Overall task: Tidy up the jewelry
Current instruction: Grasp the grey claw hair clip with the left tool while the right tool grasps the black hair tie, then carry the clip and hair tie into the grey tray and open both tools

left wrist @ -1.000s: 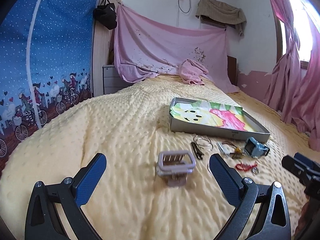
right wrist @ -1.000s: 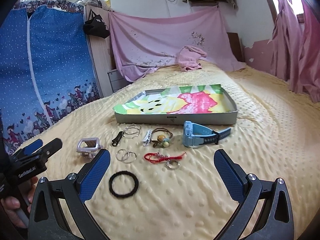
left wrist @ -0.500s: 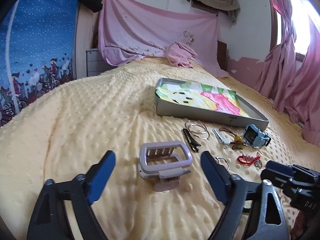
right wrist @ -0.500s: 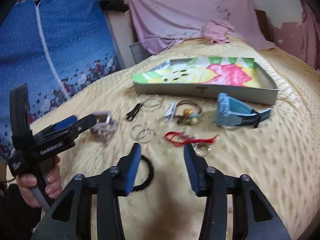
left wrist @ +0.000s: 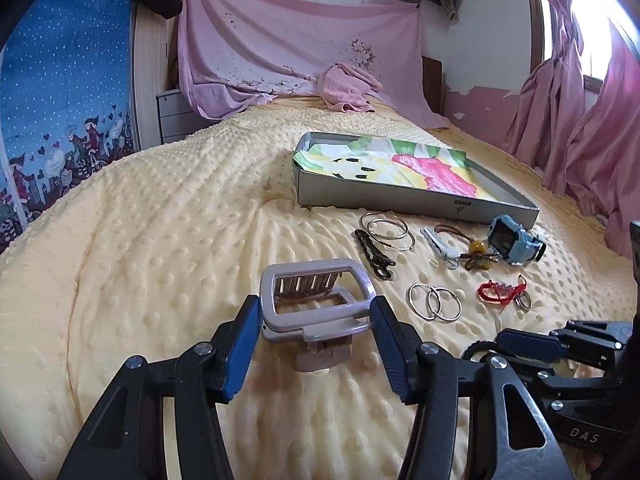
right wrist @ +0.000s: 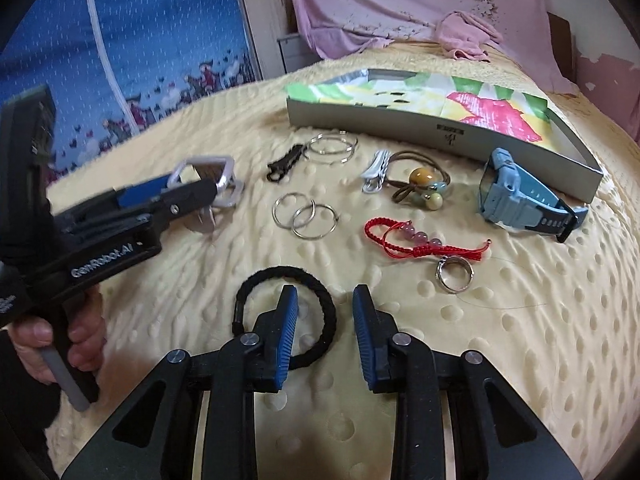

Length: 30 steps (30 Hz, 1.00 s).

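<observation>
Nothing sits in the tray (left wrist: 416,196) yet. The left tool (left wrist: 316,316) is closing around the hair claw (left wrist: 312,300); the right tool (right wrist: 325,312) is closing over the black hair tie (right wrist: 320,300), neither gripped.

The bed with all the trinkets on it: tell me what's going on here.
A person is sorting jewelry on a yellow blanket, a handheld gripper in each hand. The left gripper is closing around a grey claw hair clip, its pads at the clip's sides. The right gripper is closing over the rim of a black hair tie. The hoop earrings, red bracelet, ring and blue watch lie loose beside the tray.
</observation>
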Available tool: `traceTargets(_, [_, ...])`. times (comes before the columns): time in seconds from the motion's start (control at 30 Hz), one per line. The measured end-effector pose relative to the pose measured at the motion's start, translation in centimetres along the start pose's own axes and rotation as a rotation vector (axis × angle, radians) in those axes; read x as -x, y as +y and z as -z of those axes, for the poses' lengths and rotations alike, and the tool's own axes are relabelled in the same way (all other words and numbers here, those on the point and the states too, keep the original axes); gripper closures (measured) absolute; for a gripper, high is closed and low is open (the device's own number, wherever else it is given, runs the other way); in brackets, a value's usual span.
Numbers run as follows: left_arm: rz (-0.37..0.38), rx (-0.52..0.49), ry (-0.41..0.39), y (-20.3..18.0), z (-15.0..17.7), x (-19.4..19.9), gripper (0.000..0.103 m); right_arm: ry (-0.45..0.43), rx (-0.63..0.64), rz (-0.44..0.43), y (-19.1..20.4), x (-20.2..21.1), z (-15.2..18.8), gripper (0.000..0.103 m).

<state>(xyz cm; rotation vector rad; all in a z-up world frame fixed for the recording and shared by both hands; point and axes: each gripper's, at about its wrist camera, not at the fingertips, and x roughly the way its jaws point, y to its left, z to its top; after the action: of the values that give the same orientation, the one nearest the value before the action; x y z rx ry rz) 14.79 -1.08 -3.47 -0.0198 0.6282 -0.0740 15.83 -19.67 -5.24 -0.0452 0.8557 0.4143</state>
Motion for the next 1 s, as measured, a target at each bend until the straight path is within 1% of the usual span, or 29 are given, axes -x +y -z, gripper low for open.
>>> traceTargets(0.03, [-0.008,-0.014,0.004,-0.2,0.1,-0.1,0.050,0.005,0.008,0.013,0.1,-0.2,-0.1,0.081])
traceTargets(0.1, [-0.018,-0.037,0.009,-0.6,0.2,-0.1,0.050,0.008,0.013,0.020,0.1,-0.3,-0.2,0.084])
traceTargets(0.17, [-0.017,-0.057,0.019,-1.0,0.3,-0.1,0.050,0.003,0.005,0.015,0.0,-0.3,-0.3,0.085])
traceTargets(0.3, [-0.015,-0.062,0.076,-1.1,0.2,-0.9,0.050,-0.010,-0.018,0.003,-0.3,-0.2,-0.3,0.087])
traceTargets(0.33, [-0.013,-0.056,0.074,-0.9,0.2,-0.9,0.050,-0.011,-0.020,0.004,-0.3,-0.1,-0.3,0.088])
traceTargets(0.37, [-0.008,-0.045,0.069,-0.7,0.1,-0.8,0.053,-0.013,-0.020,0.003,-0.4,-0.2,-0.3,0.088])
traceTargets(0.43, [0.001,-0.029,0.066,-0.5,0.0,-0.7,0.053,-0.015,-0.021,0.005,-0.3,-0.2,-0.3,0.090])
traceTargets(0.5, [-0.002,-0.031,0.056,-0.6,0.1,-0.6,0.055,-0.019,-0.027,0.005,-0.4,-0.2,-0.3,0.095])
traceTargets(0.6, [0.004,-0.048,0.046,-0.9,0.2,-0.4,0.055,-0.029,-0.032,-0.005,-0.6,-0.1,-0.2,0.097])
traceTargets(0.7, [0.030,-0.078,0.031,-1.6,0.5,0.4,0.055,-0.053,-0.039,-0.009,-0.6,0.3,-0.3,0.098])
traceTargets(0.83, [0.041,-0.109,0.005,-2.4,0.3,1.0,0.055,-0.108,-0.056,0.002,-1.1,1.2,-0.6,0.098])
traceTargets(0.93, [0.052,-0.083,-0.005,-2.6,-0.5,1.0,0.055,-0.170,-0.084,0.019,-2.0,2.4,-1.3,0.098])
traceTargets(1.0, [0.063,-0.050,-0.017,-2.7,-1.6,1.0,0.055,-0.200,-0.094,0.025,-2.7,3.2,-2.2,0.098])
